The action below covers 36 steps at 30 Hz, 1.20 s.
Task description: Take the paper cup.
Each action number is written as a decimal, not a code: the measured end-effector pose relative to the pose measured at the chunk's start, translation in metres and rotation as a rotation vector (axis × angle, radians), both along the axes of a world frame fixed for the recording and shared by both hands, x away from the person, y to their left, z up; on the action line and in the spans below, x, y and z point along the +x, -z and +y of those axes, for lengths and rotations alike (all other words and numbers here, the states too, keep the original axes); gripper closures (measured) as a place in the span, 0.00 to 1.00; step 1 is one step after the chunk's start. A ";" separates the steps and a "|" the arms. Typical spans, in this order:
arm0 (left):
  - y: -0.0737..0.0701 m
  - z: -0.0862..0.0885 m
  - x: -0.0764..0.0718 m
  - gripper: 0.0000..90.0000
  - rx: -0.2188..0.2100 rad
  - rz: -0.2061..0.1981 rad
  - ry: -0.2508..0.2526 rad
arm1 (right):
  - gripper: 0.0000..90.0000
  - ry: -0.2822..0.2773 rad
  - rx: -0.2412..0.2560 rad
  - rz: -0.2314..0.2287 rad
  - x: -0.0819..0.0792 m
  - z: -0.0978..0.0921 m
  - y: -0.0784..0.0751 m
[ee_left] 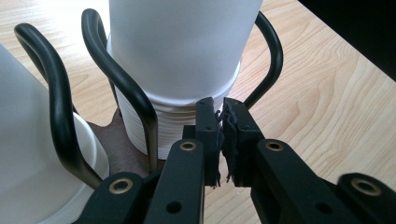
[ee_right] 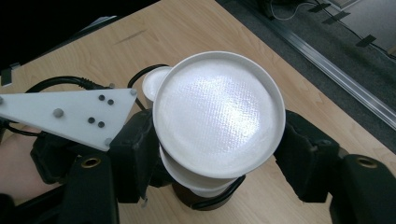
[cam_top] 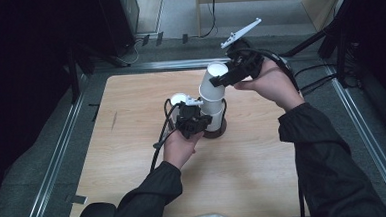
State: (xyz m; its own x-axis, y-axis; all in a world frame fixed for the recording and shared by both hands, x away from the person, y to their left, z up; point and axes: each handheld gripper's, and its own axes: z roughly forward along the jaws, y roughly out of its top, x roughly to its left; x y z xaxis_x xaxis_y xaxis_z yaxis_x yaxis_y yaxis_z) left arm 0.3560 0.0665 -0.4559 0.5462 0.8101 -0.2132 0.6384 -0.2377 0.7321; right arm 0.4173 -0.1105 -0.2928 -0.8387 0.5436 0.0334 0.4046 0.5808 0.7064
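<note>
scene: i work two handheld grippers over a pale wood-grain table [cam_top: 135, 181], pulling one white paper cup off an upside-down stack.
top cup [cam_top: 212, 82]: inverted and tilted, lifted partly off the stack of cups [cam_top: 214, 110], its rim not yet clear of the cup below as far as i can judge.
right gripper [ee_right: 219, 154]: jaws spread around the top cup's wall and pressing both sides, so it grips that cup; in its own view the round, finely textured base faces the camera.
left gripper [ee_left: 223, 135]: jaws nearly together at the holder; whether they pinch anything i cannot tell.
holder [ee_left: 116, 79]: smooth, curved black wire arms on a dark base, cradling the ribbed cup rims.
second stack [ee_left: 28, 154]: white cups in the next bay.
progress: separation under way; lifting clear and setting the cup down remain.
</note>
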 end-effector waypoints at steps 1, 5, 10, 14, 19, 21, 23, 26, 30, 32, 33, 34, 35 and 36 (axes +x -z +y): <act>0.000 0.000 0.000 0.94 -0.001 0.000 0.000 | 0.38 0.000 0.000 0.002 -0.001 -0.002 -0.003; 0.000 0.000 0.000 0.94 0.006 0.005 0.004 | 0.38 -0.001 -0.003 0.001 -0.005 -0.008 -0.010; 0.000 0.001 0.000 0.94 0.007 0.007 0.004 | 0.38 -0.005 -0.009 0.000 -0.011 -0.015 -0.014; -0.001 0.001 -0.001 0.93 0.008 0.005 0.003 | 0.38 -0.021 -0.020 -0.010 -0.018 -0.021 -0.015; -0.001 0.002 0.000 0.92 0.001 0.003 0.000 | 0.38 -0.026 -0.030 -0.003 -0.025 -0.030 -0.007; -0.001 0.002 0.000 0.91 0.000 0.008 0.003 | 0.38 -0.024 -0.028 -0.001 -0.027 -0.033 -0.003; -0.001 0.002 0.000 0.90 0.001 0.007 0.005 | 0.38 -0.021 -0.021 -0.002 -0.030 -0.037 0.000; -0.002 0.001 -0.002 0.88 -0.012 0.008 0.018 | 0.38 -0.021 -0.009 0.004 -0.034 -0.043 0.005; -0.005 0.004 -0.004 0.86 -0.029 0.009 0.035 | 0.38 -0.020 -0.004 0.006 -0.038 -0.051 0.007; -0.006 0.004 -0.004 0.86 -0.036 0.007 0.041 | 0.38 -0.020 -0.005 0.009 -0.040 -0.053 0.008; -0.007 0.005 -0.005 0.84 -0.037 0.009 0.048 | 0.38 -0.018 -0.008 0.011 -0.042 -0.055 0.008; -0.009 0.006 -0.007 0.82 -0.037 0.003 0.060 | 0.38 -0.019 -0.012 0.011 -0.044 -0.057 0.009; -0.009 0.006 -0.007 0.81 -0.037 0.003 0.060 | 0.38 -0.019 -0.012 0.011 -0.044 -0.057 0.009; -0.011 0.008 -0.008 0.80 -0.037 0.010 0.076 | 0.38 -0.023 -0.014 0.012 -0.047 -0.060 0.011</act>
State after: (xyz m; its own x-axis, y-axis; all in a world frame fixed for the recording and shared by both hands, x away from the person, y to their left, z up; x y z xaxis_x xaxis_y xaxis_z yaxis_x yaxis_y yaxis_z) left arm 0.3480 0.0742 -0.4449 0.6032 0.7580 -0.2481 0.6267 -0.2581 0.7352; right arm 0.3702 -0.1706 -0.3036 -0.8505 0.5247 0.0362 0.3994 0.5996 0.6935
